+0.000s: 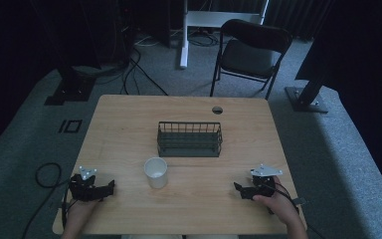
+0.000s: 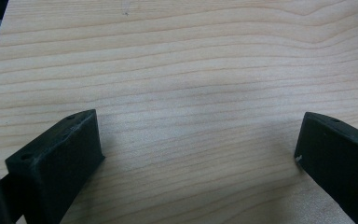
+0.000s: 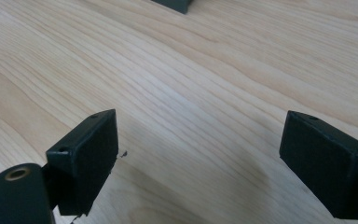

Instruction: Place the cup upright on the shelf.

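Cup (image 1: 156, 172) upright between both hand-held grippers, left (image 1: 110, 187) and right (image 1: 238, 189) gaping and empty: approach level, grip mid-wall gently.

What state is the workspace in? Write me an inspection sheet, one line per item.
Surface: wooden table, pale grain, with a round hole near the far edge.
Job's things: white cup upright, near the front middle; dark wire basket behind it, apart from it, nothing seen inside.
Clutter: nothing seen on the table.
Grippers: left gripper and right gripper rest near the front corners, jaws wide apart, holding nothing; bare wood shows between them in both gripper views.
Cables: black cable looped on the floor at the left; more cables run on the floor beyond the table.
Surroundings: grey carpet, black folding chair behind the table, dark curtains.
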The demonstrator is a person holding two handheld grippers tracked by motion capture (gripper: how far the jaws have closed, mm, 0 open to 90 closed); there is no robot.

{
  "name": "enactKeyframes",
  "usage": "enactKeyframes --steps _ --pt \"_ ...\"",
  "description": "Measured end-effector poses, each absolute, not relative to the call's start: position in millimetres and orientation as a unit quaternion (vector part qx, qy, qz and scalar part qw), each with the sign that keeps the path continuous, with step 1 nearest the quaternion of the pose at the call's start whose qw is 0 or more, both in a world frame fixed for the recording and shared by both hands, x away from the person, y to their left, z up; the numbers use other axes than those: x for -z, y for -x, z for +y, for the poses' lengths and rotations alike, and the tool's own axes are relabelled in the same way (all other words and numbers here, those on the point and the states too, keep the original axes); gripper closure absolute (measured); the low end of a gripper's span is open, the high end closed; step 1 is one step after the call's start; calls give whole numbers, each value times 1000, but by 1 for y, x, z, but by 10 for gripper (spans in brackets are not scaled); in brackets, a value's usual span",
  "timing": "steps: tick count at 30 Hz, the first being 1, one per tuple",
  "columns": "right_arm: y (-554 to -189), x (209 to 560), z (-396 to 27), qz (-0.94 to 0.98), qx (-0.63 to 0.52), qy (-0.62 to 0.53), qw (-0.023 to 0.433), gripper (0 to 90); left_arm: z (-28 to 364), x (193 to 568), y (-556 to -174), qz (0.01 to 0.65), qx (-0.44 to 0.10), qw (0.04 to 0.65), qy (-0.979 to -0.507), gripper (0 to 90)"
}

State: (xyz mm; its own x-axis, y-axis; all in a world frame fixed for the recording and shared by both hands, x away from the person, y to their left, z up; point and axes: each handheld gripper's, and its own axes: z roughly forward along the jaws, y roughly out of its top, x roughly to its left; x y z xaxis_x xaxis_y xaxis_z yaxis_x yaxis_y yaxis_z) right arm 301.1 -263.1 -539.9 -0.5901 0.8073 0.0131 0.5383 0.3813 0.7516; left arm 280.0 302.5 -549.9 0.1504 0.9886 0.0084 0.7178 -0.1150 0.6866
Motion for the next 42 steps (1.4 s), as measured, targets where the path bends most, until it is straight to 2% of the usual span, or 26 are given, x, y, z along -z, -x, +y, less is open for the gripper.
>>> enactKeyframes --steps 42 --pt "-306 531 -187 836 -411 -332 149 115 302 550 -280 604 -244 278 -706 7"
